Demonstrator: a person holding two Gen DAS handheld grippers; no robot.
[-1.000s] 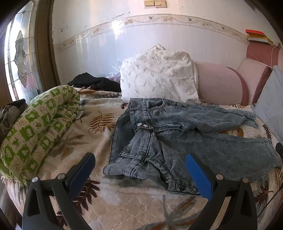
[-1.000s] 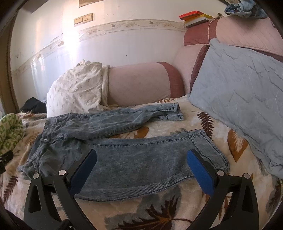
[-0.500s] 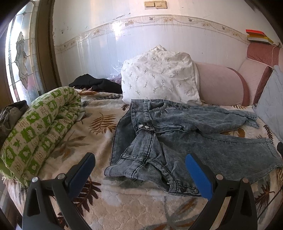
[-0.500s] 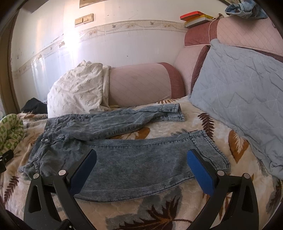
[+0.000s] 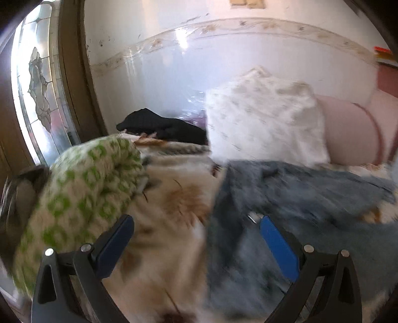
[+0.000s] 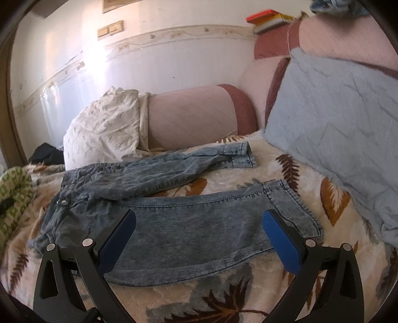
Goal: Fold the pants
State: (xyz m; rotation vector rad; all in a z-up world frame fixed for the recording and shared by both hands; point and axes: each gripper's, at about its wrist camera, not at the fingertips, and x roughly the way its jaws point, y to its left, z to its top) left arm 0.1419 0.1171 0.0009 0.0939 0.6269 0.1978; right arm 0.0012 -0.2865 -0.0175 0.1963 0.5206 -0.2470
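Note:
Light blue denim pants (image 6: pixel 174 213) lie spread on a leaf-patterned bed cover, waistband to the left, two legs stretching right; the near leg (image 6: pixel 211 228) lies flat, the far leg (image 6: pixel 174 169) is rumpled. In the blurred left wrist view the pants (image 5: pixel 286 198) fill the right half. My left gripper (image 5: pixel 196 231) is open and empty, close over the waist end. My right gripper (image 6: pixel 197 226) is open and empty, above the near leg.
A rolled green-and-white blanket (image 5: pixel 82 193) lies at the left. A white patterned pillow (image 6: pixel 104 131), pink bolster (image 6: pixel 191 114) and grey-blue cushion (image 6: pixel 335 119) line the back and right. Dark clothing (image 5: pixel 164 126) lies by the wall. Books (image 6: pixel 268 20) sit on the headboard.
My left gripper has moved quickly forward and down toward the waist end of the pants, blurring its view. My right gripper has edged slightly closer to the near leg. The pants lie as before.

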